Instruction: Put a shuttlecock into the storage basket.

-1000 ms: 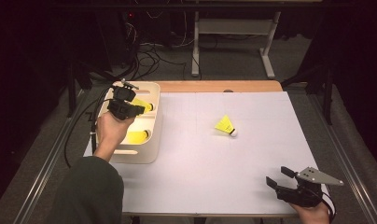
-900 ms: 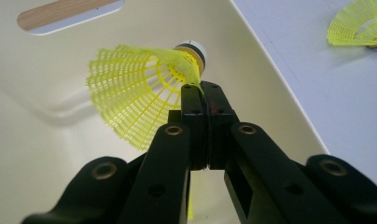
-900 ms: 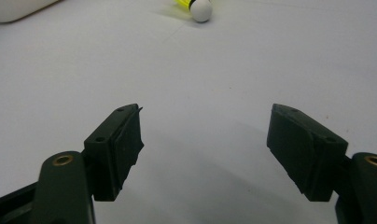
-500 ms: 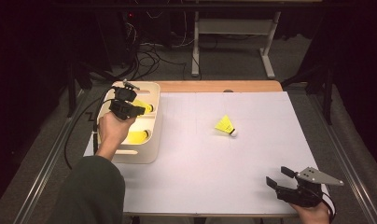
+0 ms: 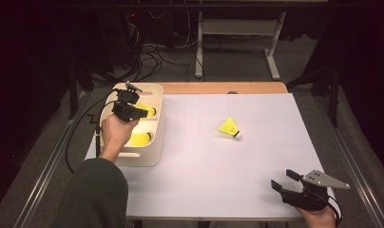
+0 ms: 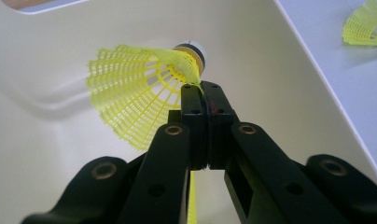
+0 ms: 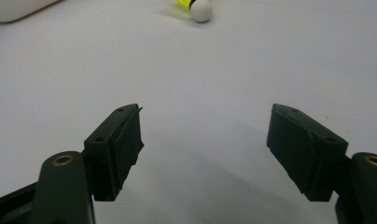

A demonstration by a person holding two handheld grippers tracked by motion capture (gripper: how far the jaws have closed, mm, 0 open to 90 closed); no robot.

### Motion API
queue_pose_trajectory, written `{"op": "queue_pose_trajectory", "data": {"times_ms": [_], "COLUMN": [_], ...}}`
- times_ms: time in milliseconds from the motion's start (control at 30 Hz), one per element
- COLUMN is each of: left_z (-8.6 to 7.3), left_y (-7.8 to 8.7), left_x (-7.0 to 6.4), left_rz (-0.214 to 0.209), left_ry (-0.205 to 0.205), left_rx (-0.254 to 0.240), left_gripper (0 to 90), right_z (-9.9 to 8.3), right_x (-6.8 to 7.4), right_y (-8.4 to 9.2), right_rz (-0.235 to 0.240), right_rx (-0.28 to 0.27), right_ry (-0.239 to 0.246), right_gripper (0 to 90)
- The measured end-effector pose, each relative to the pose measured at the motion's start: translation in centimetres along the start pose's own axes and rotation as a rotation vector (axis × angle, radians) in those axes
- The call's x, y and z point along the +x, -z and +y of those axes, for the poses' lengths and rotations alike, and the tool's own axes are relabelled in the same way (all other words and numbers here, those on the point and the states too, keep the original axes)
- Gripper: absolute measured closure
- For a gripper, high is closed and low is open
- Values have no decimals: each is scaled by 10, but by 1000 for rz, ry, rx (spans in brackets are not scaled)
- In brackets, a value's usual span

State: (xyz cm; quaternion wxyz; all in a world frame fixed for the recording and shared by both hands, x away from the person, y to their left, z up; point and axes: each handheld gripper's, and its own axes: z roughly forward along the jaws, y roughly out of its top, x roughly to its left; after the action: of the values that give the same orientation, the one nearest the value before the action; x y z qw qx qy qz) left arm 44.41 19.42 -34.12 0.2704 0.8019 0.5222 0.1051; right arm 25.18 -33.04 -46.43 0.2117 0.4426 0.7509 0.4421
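My left gripper (image 5: 141, 111) hangs over the far compartment of a cream bin (image 5: 158, 124) at the table's left. It is shut on the rim of a yellow shuttlecock's (image 5: 148, 111) mesh skirt. In the left gripper view the pads (image 6: 193, 100) pinch that skirt edge, and the shuttlecock (image 6: 130, 88) points its white cork away, just above the bin's floor (image 6: 46, 154). A second yellow shuttlecock (image 5: 141, 138) lies in the near compartment. A third (image 5: 229, 128) lies on the white table top, right of centre. My right gripper (image 5: 282, 178) rests open at the front right corner.
In the right gripper view the loose shuttlecock's cork (image 7: 201, 9) sits far ahead of the open gripper (image 7: 205, 140), with the bin's corner (image 7: 14, 9) at the upper left. Another yellow skirt (image 6: 366, 25) shows past the bin wall. A black cable (image 5: 73, 137) trails off the table's left side.
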Motion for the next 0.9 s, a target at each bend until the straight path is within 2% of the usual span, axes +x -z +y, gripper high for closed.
{"op": "queue_pose_trajectory", "data": {"times_ms": [767,833,900], "left_z": [0,-1,-1], "left_y": [-10,-10,-10], "left_x": [2,2,2], "left_rz": [-8,0,11], "left_ry": [5,4,4], "left_rx": [37,35,34], "left_gripper": [881,858,774], "right_z": [0,0,0], "right_x": [0,0,0], "right_y": [0,0,0], "right_rz": [1,1,0], "right_rx": [2,1,2], "right_ry": [1,3,1], "right_gripper": [269,269,269]}}
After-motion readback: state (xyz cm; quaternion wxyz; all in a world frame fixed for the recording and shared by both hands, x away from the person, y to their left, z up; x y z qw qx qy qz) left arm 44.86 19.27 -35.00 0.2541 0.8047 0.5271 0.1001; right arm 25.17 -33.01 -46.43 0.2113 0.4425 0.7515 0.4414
